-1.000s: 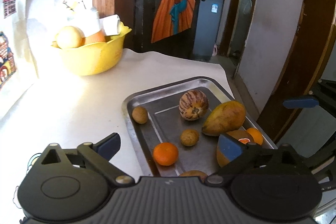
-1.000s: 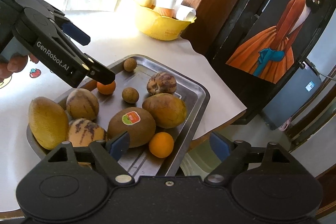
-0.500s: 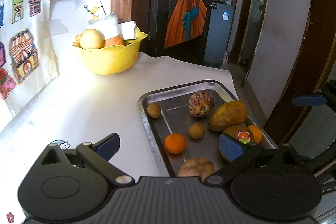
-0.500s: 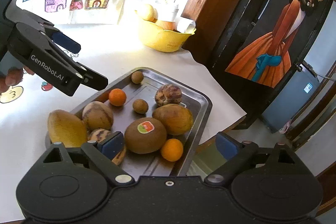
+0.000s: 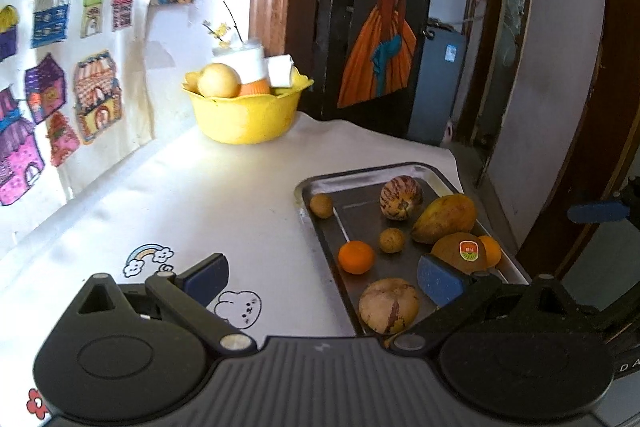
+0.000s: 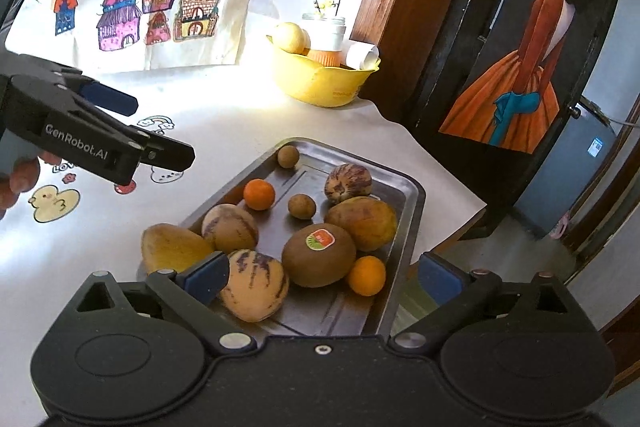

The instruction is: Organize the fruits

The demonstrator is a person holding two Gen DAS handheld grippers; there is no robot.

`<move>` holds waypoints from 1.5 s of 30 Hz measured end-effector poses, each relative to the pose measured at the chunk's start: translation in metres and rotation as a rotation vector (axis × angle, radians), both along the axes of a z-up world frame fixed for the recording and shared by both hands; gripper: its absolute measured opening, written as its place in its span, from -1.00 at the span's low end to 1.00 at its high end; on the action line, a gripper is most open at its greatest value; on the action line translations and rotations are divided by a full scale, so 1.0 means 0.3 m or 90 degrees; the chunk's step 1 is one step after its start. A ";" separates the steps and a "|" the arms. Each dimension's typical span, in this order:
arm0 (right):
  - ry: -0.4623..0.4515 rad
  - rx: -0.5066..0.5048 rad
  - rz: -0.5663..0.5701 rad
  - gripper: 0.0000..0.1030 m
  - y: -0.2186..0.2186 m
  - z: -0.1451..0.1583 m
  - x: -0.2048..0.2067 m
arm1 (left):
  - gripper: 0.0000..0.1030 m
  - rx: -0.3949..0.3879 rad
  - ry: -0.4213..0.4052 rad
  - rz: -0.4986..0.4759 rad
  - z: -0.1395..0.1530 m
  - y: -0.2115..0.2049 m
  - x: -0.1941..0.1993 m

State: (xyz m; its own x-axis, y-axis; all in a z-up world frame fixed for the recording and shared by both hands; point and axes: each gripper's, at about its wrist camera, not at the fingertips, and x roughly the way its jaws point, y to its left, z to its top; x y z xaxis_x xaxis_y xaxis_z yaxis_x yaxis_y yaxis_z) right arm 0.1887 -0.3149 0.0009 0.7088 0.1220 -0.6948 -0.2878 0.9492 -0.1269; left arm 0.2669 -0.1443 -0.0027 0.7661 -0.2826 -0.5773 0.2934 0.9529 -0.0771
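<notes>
A steel tray (image 6: 404, 187) lies at the near right corner of the white table (image 6: 224, 123), loaded with fruit. A sticker-marked kiwi (image 6: 319, 255) sits near the tray's middle, touching a mango (image 6: 362, 223) behind it and an orange (image 6: 366, 275) at its right. Two striped melons (image 6: 256, 285) lie toward the tray's near left edge, with a yellow mango (image 6: 174, 251) at the left rim. A third striped melon (image 6: 347, 184) lies near the far edge. A second orange (image 6: 259, 193) rests by the left rim, and two small brown fruits (image 6: 301, 206) lie farther back, one at the far left corner.

The right gripper (image 6: 320, 277) hangs over the tray's near end; its jaws have just been opening and stand wide, pads touching nothing. The left gripper (image 5: 320, 277) hovers over the table and the tray's left rim, fingers spread wide and empty.

A yellow bowl (image 6: 320, 83) with fruit stands at the table's far edge, well apart from the tray.
</notes>
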 end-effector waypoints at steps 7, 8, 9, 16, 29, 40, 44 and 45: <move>-0.007 0.016 -0.015 0.97 0.007 0.019 -0.029 | 0.99 0.004 -0.037 -0.002 0.020 0.007 -0.057; -0.007 0.021 -0.018 0.97 0.007 0.022 -0.034 | 0.99 0.004 -0.039 -0.002 0.022 0.008 -0.063; -0.009 0.024 -0.020 0.98 0.008 0.024 -0.037 | 0.99 0.003 -0.040 -0.002 0.023 0.010 -0.068; -0.032 0.037 -0.054 0.98 0.012 0.037 -0.064 | 0.99 -0.015 -0.046 0.014 0.022 0.035 -0.095; -0.083 0.095 -0.149 0.99 0.024 0.037 -0.168 | 0.99 -0.052 -0.059 0.080 0.017 0.126 -0.185; -0.107 0.129 -0.215 0.99 0.099 0.050 -0.242 | 0.99 -0.057 -0.051 0.173 -0.007 0.208 -0.269; -0.125 0.130 -0.227 0.99 0.142 0.076 -0.279 | 0.99 -0.064 -0.044 0.174 -0.016 0.239 -0.312; -0.133 0.134 -0.232 0.99 0.154 0.083 -0.292 | 0.99 -0.064 -0.047 0.177 -0.015 0.247 -0.323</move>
State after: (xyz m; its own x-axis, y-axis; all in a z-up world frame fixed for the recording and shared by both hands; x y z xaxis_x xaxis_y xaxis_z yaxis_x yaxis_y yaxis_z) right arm 0.1011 -0.2687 0.0259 0.8539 -0.0370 -0.5192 0.0796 0.9950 0.0600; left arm 0.1701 -0.0703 -0.0072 0.8612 -0.1093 -0.4964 0.0312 0.9861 -0.1630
